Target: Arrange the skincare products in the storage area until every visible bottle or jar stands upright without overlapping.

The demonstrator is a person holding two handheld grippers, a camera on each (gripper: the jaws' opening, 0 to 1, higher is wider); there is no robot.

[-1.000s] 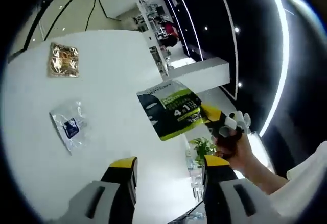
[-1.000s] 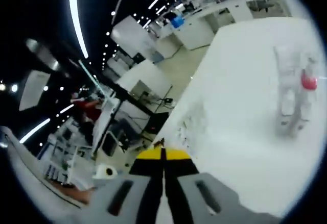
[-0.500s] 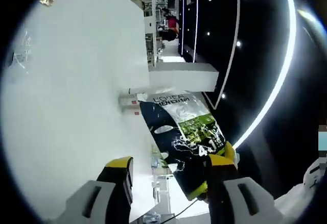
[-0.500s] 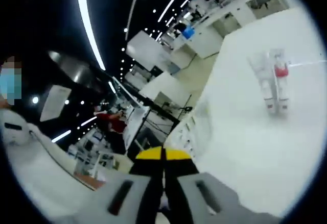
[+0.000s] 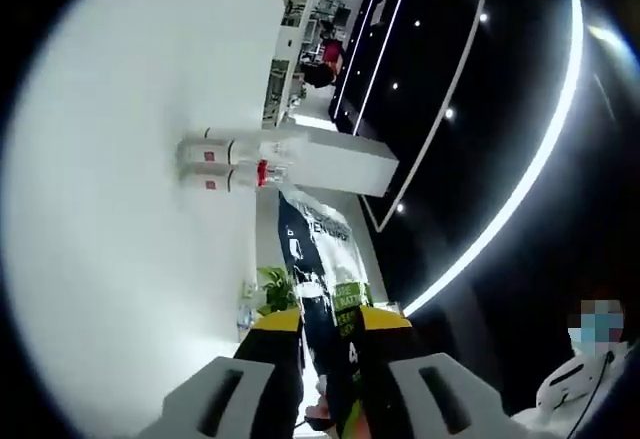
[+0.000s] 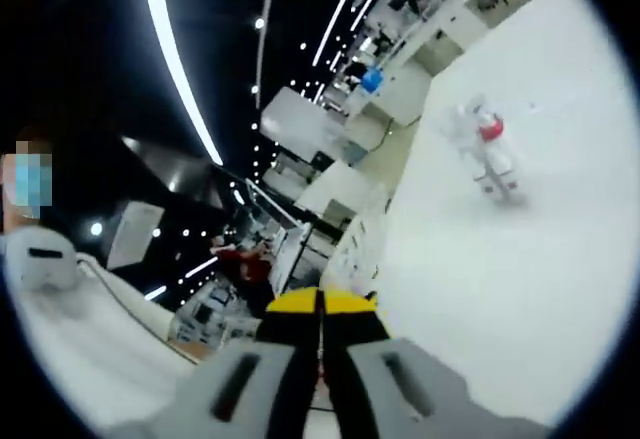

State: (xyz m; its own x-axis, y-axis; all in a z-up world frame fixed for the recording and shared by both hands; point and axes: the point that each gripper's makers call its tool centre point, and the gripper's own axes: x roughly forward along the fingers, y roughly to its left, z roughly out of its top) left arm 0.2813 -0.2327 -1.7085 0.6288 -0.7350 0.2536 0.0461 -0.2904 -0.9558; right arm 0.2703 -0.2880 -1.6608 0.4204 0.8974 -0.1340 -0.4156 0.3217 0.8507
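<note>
My left gripper (image 5: pixel 330 323) is shut on a dark L'Oreal Men Expert sachet (image 5: pixel 306 249). The sachet runs up from between the yellow-tipped jaws, off the table's edge. Two clear bottles with red marks (image 5: pixel 226 161) stand side by side on the white table (image 5: pixel 120 219), beyond the sachet's far end. In the right gripper view the same bottles (image 6: pixel 486 145) show small and blurred on the white table (image 6: pixel 500 279). My right gripper (image 6: pixel 321 305) has its jaws pressed together, with nothing showing between them, and it hangs off the table's edge.
The table edge (image 5: pixel 262 229) runs just left of the sachet. Beyond it are a potted plant (image 5: pixel 274 286), white counters (image 5: pixel 335 159) and a dark ceiling with light strips. A person in white (image 6: pixel 45 259) is at the left of the right gripper view.
My left jaws have closed from wide open onto the sachet. Both cameras have swung: the two bottles have come into the left gripper view and look smaller in the right one.
</note>
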